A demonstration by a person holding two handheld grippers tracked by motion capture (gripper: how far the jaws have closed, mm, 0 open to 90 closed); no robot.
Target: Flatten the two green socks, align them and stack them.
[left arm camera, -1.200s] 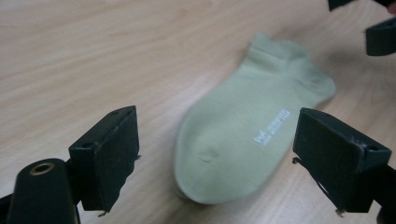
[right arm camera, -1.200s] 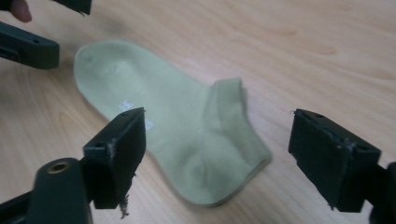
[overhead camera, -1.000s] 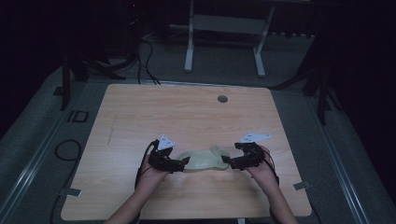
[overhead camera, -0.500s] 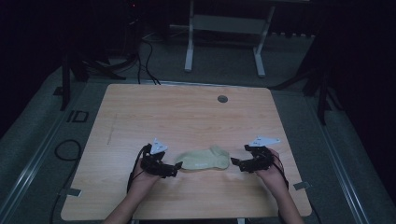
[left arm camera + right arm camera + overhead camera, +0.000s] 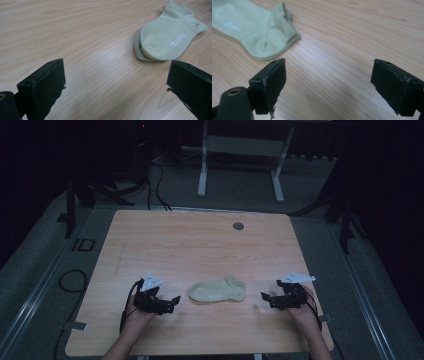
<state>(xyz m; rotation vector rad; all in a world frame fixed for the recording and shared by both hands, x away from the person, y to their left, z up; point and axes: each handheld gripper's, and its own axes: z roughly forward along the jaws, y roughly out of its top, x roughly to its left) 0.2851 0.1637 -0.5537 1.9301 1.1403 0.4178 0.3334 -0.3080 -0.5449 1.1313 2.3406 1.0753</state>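
Note:
A pale green ankle sock pair [image 5: 218, 290] lies flat near the table's front middle, one sock stacked on the other. In the left gripper view the socks [image 5: 167, 41] lie ahead to the upper right, toe end nearest. The right gripper view has the socks [image 5: 254, 27] at upper left, cuff end nearest. My left gripper [image 5: 174, 299] rests just left of the socks, open and holding nothing, with its jaws wide apart. On the socks' right side my right gripper [image 5: 263, 296] is open too, a short gap away.
The wooden table [image 5: 200, 245] has a round cable grommet [image 5: 238, 226] near its far edge. Beyond the table stand a white desk frame [image 5: 240, 160] and cables [image 5: 150, 175] on a dark floor. A black cable [image 5: 70, 285] loops off the left edge.
Both grippers let go of the socks and pulled outward and toward the person. The socks now lie flat and untouched between them.

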